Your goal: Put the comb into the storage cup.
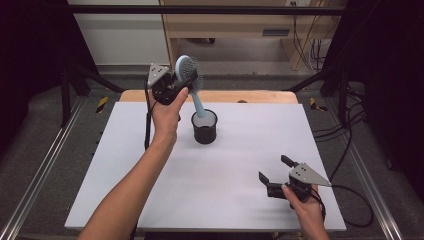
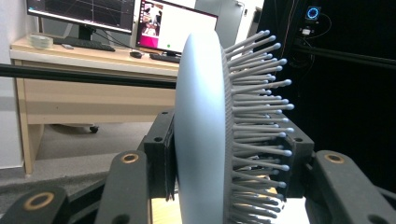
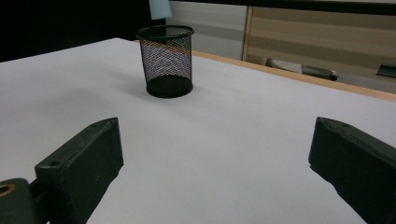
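Left gripper (image 1: pixel 176 86), at upper centre-left of the high view, we find clamped on the head of a pale blue hairbrush (image 1: pixel 189 75); in its own view the pads press the smooth back on one side and the grey bristles (image 2: pixel 254 116) on the other. We note the brush tilted, its handle reaching down into a black mesh cup (image 1: pixel 205 127) at mid-frame on the white table (image 1: pixel 125 170). Right gripper (image 1: pixel 272 169), lower right, stands with its jaws wide apart, holding nothing.

Pale blue hairbrush (image 1: pixel 189 75) tilted, handle apparently inside black mesh cup (image 1: pixel 205 128), upright mid-table
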`<move>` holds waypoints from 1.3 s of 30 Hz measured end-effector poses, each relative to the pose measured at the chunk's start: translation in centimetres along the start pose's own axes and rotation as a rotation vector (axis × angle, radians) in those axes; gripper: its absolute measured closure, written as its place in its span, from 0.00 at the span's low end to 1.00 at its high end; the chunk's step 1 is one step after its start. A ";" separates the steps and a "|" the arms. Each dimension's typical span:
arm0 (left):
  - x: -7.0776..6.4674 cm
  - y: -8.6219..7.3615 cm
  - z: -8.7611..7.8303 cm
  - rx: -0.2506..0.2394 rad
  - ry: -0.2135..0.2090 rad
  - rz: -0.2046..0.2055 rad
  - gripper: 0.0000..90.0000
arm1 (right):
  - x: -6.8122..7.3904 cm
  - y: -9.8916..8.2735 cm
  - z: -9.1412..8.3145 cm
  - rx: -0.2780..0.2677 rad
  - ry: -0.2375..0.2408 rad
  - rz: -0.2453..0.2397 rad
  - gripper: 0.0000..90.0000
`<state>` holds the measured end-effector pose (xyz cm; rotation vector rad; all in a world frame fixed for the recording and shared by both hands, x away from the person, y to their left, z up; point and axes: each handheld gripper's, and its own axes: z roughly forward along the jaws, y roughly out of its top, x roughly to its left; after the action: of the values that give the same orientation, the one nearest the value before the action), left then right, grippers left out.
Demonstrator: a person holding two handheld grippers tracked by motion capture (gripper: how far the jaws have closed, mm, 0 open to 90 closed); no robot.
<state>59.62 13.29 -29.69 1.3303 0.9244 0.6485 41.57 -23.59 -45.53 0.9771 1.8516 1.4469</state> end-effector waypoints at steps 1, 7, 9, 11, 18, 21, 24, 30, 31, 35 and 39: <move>0.0 0.0 0.0 0.000 0.000 0.000 0.56 | 0.0 0.0 0.0 0.000 0.001 0.001 0.03; 0.1 -0.4 0.5 0.008 -0.001 0.010 0.56 | -0.1 0.0 -0.1 -0.011 -0.011 0.001 0.03; 0.1 -0.5 0.6 0.010 -0.001 0.010 0.56 | -0.2 0.0 -0.1 -0.015 -0.015 0.001 0.03; 0.0 -0.6 0.6 0.014 -0.005 0.013 0.56 | -0.2 0.0 -0.1 -0.013 -0.015 0.003 0.03; -0.5 -0.9 0.7 0.030 -0.009 0.037 0.56 | -0.2 0.0 -0.2 -0.018 -0.016 0.013 0.03; -0.7 -1.0 0.8 0.032 -0.012 0.041 0.56 | -0.3 0.0 -0.2 -0.018 -0.019 0.015 0.03; -0.9 -1.0 0.9 0.034 -0.014 0.048 0.55 | -0.3 0.0 -0.2 -0.016 -0.018 0.026 0.03; -0.7 -1.2 0.9 0.042 -0.009 0.052 0.55 | -0.2 -0.1 0.0 -0.015 -0.011 0.019 0.03; -0.8 -1.3 0.9 0.046 -0.007 0.060 0.55 | -0.2 -0.1 0.0 -0.013 -0.012 0.018 0.03; -1.0 -1.8 1.0 0.055 -0.006 0.078 0.55 | -0.2 -0.1 0.1 -0.010 -0.013 0.015 0.03; -0.9 -2.3 1.1 0.061 -0.004 0.084 0.55 | -0.2 -0.1 0.1 -0.008 -0.013 0.012 0.03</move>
<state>59.83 11.63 -31.75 1.4305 0.8952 0.6869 41.71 -23.71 -45.69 0.9934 1.8316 1.4510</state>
